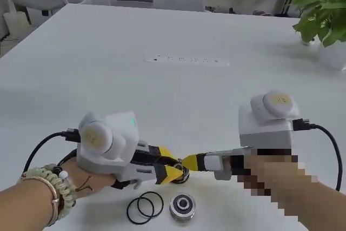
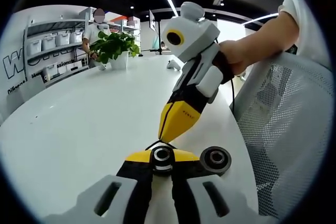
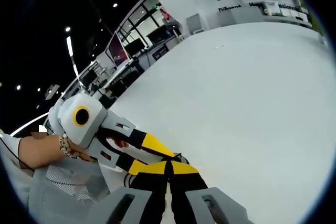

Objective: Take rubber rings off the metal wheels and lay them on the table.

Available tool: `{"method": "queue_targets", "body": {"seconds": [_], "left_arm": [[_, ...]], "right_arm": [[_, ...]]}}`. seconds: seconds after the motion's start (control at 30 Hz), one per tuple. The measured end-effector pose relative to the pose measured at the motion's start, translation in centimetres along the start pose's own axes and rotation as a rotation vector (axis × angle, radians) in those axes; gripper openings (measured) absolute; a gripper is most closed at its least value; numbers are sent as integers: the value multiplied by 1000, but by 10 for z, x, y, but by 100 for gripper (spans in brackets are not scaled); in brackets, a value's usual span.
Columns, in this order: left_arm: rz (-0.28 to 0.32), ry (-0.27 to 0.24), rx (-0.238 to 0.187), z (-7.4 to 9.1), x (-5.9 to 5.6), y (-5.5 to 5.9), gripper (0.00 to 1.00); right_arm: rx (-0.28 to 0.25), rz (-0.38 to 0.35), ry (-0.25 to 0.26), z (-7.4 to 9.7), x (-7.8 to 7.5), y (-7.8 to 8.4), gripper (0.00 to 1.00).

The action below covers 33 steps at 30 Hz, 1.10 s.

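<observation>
— Down at the near edge of the white table (image 1: 162, 79), two hand-held tools meet nose to nose. Can you see what they've got?

— Yes. Left gripper (image 1: 174, 169) first: its yellow jaws are clamped on a small metal wheel (image 2: 163, 159), one jaw either side, held just above the tabletop.

— And the other?

— Right gripper (image 2: 168, 136) points straight in at that wheel, jaws pressed together at the tip. A thin black strand, the rubber ring (image 2: 155, 143), runs from the tip to the wheel's rim. I'd say it's nipping the ring, though the pinch itself is too small to see clearly.

— How do you reckon that ring handles?

— Light, soft and stretchy, I'd judge. It wants a small bite at the outer edge, then lifting out and over the rim. Pull too hard and it could snap back or slip free.

— And the wheel?

— Stiff, smooth metal, heavy for its size, I'd guess. It could slide between the jaws, so a firm squeeze like the left one's looks right.

— Anything down already?

— A second wheel (image 1: 182, 207) lies flat on the table, nearer the person than the grippers. Just beside it two loose rings (image 1: 138, 205) lie overlapping each other, not touching that wheel.
</observation>
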<state>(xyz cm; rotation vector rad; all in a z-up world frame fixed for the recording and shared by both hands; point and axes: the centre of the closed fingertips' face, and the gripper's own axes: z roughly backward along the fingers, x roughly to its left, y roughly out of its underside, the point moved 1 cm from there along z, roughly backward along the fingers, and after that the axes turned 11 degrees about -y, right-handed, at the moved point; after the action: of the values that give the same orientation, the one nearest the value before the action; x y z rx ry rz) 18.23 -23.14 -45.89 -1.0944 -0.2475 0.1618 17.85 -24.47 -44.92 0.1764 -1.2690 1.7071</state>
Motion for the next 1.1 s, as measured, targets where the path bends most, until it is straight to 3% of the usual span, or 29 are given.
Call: {"method": "queue_targets", "body": {"seconds": [0.4,0.6,0.9,1.1], "left_arm": [[-2,2,-4,0,0,0,8],[-2,0,0,0,0,0,8],[-40,-4,59,-2,-1,-2,8],[-58,9,87,1,-2,-1,11]], "right_arm": [[-7,-10,-20,-1,4,1,0],[8,-4,28,1,-5,4,0],[29,-1,57,1,-12,8,0],[6,2,42,1,-6,3,0]]}}
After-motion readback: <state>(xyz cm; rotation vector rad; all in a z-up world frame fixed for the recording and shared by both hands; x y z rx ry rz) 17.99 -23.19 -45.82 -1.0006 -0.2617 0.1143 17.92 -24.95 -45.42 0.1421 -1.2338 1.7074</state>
